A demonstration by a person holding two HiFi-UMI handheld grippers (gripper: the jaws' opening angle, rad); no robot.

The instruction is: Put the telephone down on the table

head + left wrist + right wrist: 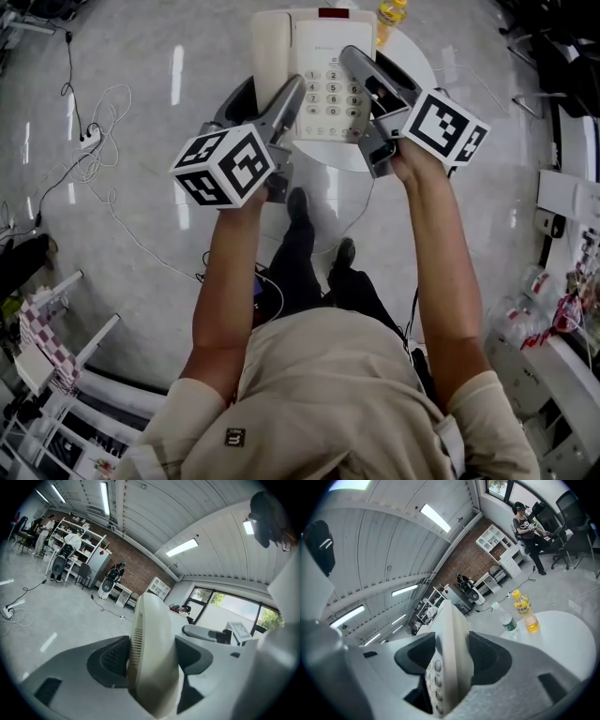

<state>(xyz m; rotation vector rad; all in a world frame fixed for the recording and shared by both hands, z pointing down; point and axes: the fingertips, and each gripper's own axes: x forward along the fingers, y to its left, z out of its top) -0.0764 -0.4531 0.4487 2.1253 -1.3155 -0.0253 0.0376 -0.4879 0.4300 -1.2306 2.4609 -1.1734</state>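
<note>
1. Left gripper is clamped on the left edge of the telephone, and right gripper is clamped on its keypad side.
2. The telephone looks held up above the far round table, not resting on it.
3. Nothing is placed yet. Lowering and release remain.

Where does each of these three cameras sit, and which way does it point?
Head view: on the person's head, looking steeply down at the telephone, both arms, torso, feet.
Left gripper view: on the left gripper, looking along its jaws, shut on the telephone.
Right gripper view: on the right gripper, along its jaws, shut on the telephone; bottles beyond.
All three show the telephone.
</note>
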